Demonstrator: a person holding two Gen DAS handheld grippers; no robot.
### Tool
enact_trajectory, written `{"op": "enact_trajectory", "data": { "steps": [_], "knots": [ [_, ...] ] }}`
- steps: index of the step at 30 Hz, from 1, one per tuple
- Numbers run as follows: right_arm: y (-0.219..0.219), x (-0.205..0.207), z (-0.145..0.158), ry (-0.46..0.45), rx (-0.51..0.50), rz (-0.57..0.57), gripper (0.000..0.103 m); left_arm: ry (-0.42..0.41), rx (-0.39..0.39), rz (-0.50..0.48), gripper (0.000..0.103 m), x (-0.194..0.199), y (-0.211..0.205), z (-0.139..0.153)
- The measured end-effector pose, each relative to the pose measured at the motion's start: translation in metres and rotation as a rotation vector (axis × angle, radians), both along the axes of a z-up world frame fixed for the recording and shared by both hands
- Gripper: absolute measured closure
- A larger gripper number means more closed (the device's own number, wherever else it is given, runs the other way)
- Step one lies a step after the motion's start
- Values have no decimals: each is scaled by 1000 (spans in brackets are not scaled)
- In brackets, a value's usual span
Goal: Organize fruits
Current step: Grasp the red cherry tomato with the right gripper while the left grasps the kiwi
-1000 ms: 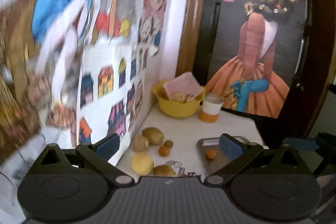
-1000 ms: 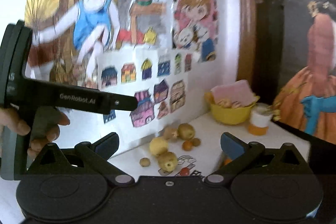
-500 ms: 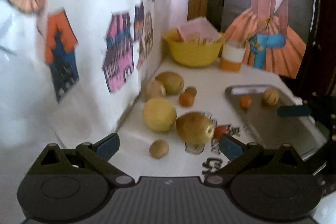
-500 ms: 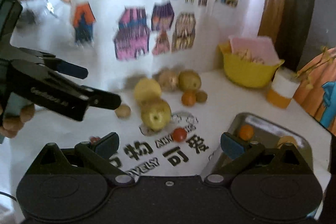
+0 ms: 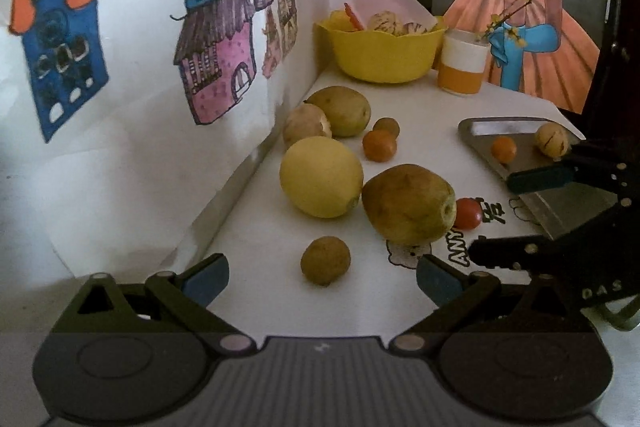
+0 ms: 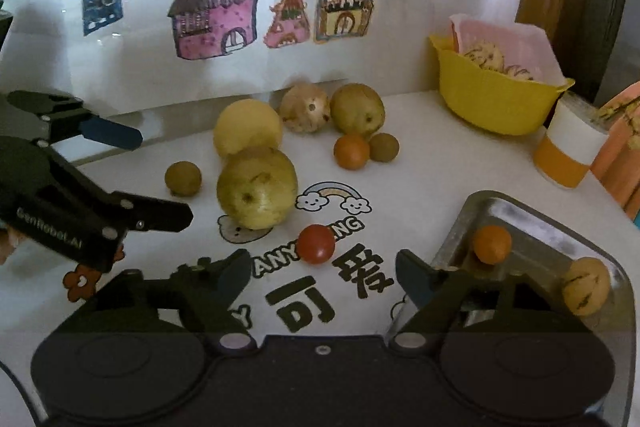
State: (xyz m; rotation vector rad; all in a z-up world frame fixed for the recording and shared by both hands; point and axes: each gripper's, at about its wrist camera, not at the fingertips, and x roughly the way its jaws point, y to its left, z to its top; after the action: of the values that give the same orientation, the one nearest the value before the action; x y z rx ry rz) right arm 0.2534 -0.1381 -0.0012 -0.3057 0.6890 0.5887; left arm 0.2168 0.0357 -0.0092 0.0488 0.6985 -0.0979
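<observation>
From the left wrist view, the left gripper (image 5: 322, 275) hangs spread wide and empty just above a white counter (image 5: 420, 107), with a small brown fruit (image 5: 325, 260) lying between its fingers and a little ahead. Past it sit a yellow lemon (image 5: 321, 177) touching a brownish pear (image 5: 409, 204), and a red cherry tomato (image 5: 467, 213) just beside the pear. Farther back lie two more brownish fruits, a small orange (image 5: 379, 145) and a small brown ball. A white wall on the left carries paper drawings of houses (image 5: 216, 39). At the far end stand a yellow bowl (image 5: 380, 55) and an orange-and-white cup (image 5: 463, 67). On the right a metal tray (image 5: 560, 203) holds an orange fruit and a pale striped one. The right gripper (image 5: 492, 215) reaches in over the tray's near edge, fingers parted.

From the right wrist view, the right gripper (image 6: 322, 277) is released and empty, low over printed lettering on the counter, the cherry tomato (image 6: 316, 243) just ahead between its fingers. The tray (image 6: 532, 215) lies at right, with its right finger over the near corner. The left gripper (image 6: 160, 179) enters from the left, spread, near the small brown fruit (image 6: 183, 179).
</observation>
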Motion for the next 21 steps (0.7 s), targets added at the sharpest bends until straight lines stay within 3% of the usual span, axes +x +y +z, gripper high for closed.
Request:
{"op": "enact_trajectory", "data": {
  "steps": [5, 11, 14, 18, 21],
  "knots": [
    [3, 9, -5, 30, 13, -5, 43, 13, 2, -15, 12, 5, -3, -3],
    [1, 17, -7, 65, 53, -35, 55, 26, -16, -11, 30, 9, -2, -6],
    [0, 18, -8, 76, 70, -44, 63, 22, -10, -6, 42, 10, -3, -6],
    [1, 18, -8, 75, 85, -55, 77, 19, -4, 8, 69, 11, -3, -5],
    [1, 16, -8, 72, 93, -63, 80, 24, 13, 13, 73, 9, -5, -4]
  ]
}}
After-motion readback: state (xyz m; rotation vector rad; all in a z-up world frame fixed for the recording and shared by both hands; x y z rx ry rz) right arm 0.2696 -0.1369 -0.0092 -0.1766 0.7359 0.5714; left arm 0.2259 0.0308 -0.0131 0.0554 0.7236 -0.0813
